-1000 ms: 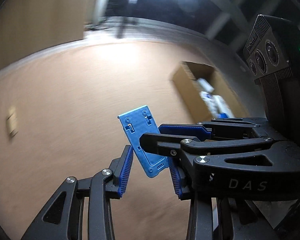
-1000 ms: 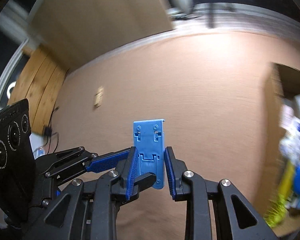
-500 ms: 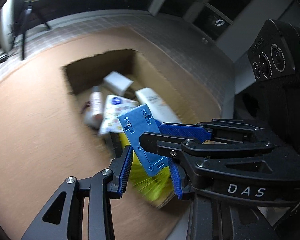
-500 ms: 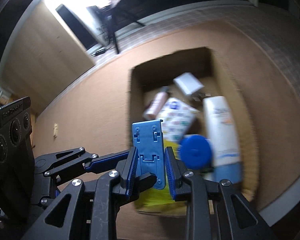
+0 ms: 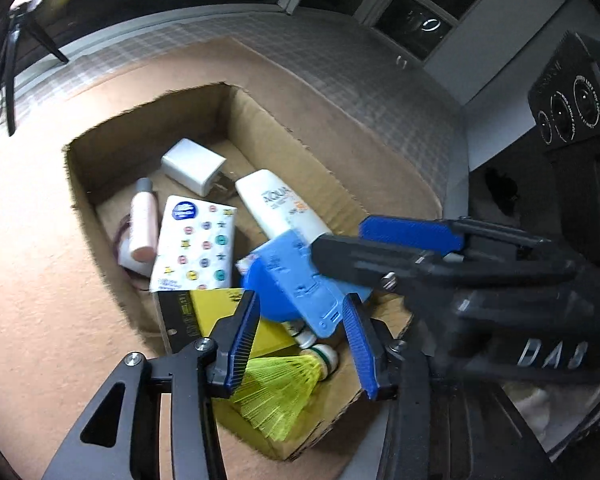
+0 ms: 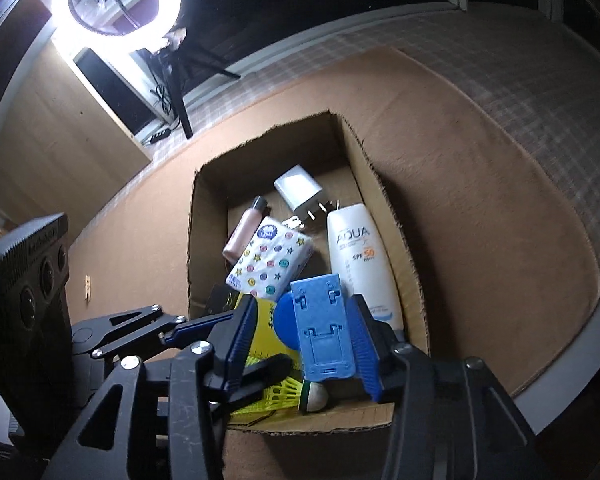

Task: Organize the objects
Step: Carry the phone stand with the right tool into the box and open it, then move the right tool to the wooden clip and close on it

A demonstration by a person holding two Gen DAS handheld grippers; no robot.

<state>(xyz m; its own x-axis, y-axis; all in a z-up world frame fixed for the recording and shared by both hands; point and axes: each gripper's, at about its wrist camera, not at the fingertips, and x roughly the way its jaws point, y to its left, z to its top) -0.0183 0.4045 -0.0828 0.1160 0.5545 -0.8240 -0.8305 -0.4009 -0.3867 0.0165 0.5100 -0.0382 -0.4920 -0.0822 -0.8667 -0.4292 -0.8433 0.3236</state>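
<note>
A blue plastic stand (image 6: 324,328) hangs tilted over the near end of an open cardboard box (image 6: 192,240). It sits between the fingers of my right gripper (image 6: 303,302), whose jaws are opening; a gap shows at the left pad (image 6: 242,332). In the left wrist view the same stand (image 5: 300,280) lies above my left gripper (image 5: 300,298), whose jaws are also opening and do not press on it. My right gripper's fingers (image 5: 408,234) cross in from the right.
The box (image 5: 76,168) holds a white charger (image 5: 192,166), a pink bottle (image 5: 142,228), a patterned tissue pack (image 5: 198,248), a white sunscreen tube (image 6: 358,256), a blue disc (image 6: 284,324), a yellow box (image 5: 216,308) and a yellow shuttlecock (image 5: 284,388). Brown carpet (image 6: 480,200) surrounds it; a ring light (image 6: 116,0) stands behind.
Both grippers swung with the blue stand from above bare carpet to over the box. Both pairs of jaws have widened, and the stand has tipped between them.
</note>
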